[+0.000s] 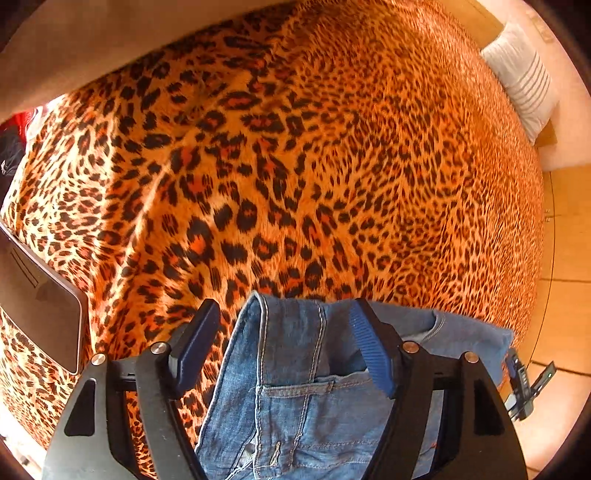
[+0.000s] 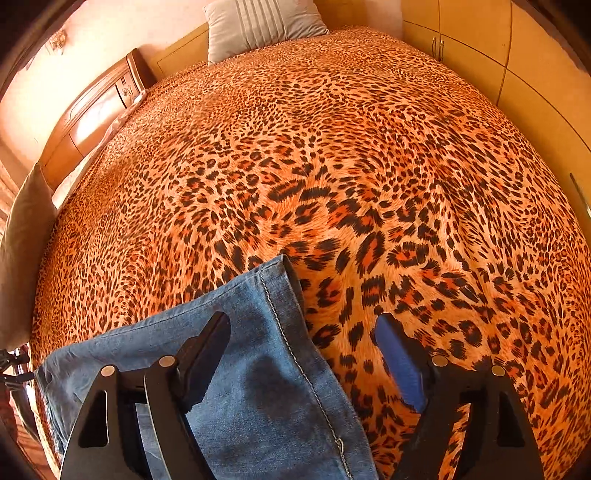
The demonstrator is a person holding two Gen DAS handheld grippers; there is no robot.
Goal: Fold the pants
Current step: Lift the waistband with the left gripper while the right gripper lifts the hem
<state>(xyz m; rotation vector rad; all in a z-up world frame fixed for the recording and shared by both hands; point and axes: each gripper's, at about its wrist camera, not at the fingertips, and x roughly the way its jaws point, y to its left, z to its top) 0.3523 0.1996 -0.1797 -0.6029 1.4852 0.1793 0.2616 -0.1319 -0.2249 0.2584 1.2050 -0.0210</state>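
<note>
jeans (image 1: 295,387) low centre, on leopard bedspread (image 1: 295,166) | my left claw (image 1: 291,350) wide, my right claw (image 2: 306,354) wide — nothing held | denim soft, heavy — pinch stitched hem (image 2: 273,295)

A wide bed (image 2: 332,147) is covered edge to edge by a leopard-print blanket (image 1: 295,166) in orange, tan and black. At its head a grey pillow (image 2: 258,26) with pale vertical stripes is propped against a light wooden headboard. Beside the bed on one side a carved wooden bedside cabinet (image 2: 99,103) is seen against a pale pink wall (image 2: 92,40), and a tan cushion (image 2: 22,251) is set at the blanket's edge. Along the other side, light wooden wardrobe doors (image 2: 480,40) with slim metal handles are ranged. A floor of large tan tiles (image 1: 561,288) is shown in the left wrist view. The whole room is bathed in warm, orange-tinted light.
</note>
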